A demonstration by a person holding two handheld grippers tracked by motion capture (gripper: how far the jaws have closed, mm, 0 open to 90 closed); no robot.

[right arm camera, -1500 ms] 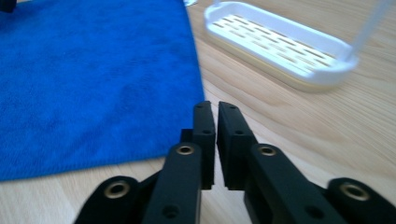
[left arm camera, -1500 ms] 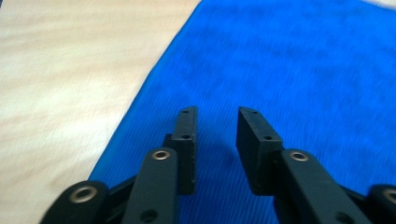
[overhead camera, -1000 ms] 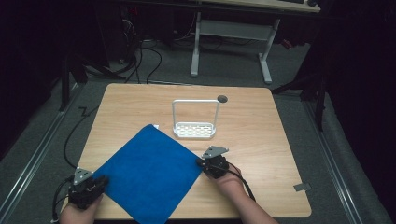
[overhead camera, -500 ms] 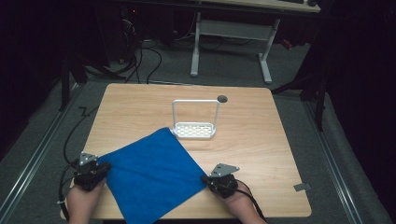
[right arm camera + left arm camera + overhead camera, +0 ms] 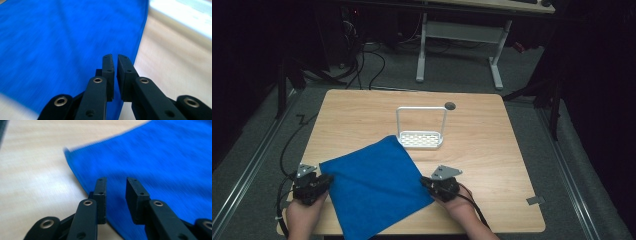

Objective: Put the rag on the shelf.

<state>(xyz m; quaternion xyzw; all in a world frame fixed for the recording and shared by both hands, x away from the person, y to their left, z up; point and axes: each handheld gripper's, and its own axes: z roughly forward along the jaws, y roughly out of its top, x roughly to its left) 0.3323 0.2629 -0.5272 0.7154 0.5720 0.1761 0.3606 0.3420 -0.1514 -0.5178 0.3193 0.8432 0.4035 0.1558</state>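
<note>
The left gripper point(image 5: 115, 182) has its jaws narrowly parted over the blue cloth's point(image 5: 372, 187) left edge. The right gripper point(image 5: 114, 58) has its jaws nearly closed at the right corner. Beyond the cloth stands a white rack point(image 5: 421, 140), then bare worktop point(image 5: 492, 135).

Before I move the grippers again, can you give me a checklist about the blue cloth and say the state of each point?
1. Blue cloth lies flat on the wooden table: ok, though its near corner hangs past the table edge.
2. Left gripper has its jaws apart at the cloth's left corner: ok, open, nothing between them.
3. Right gripper holds the cloth's right edge: cannot tell; the jaws stand nearly together over the edge.
4. White rack is apart from the cloth: cannot tell; the cloth's far corner lies very close to it.
5. Both hands sit at opposite corners: ok.
</note>
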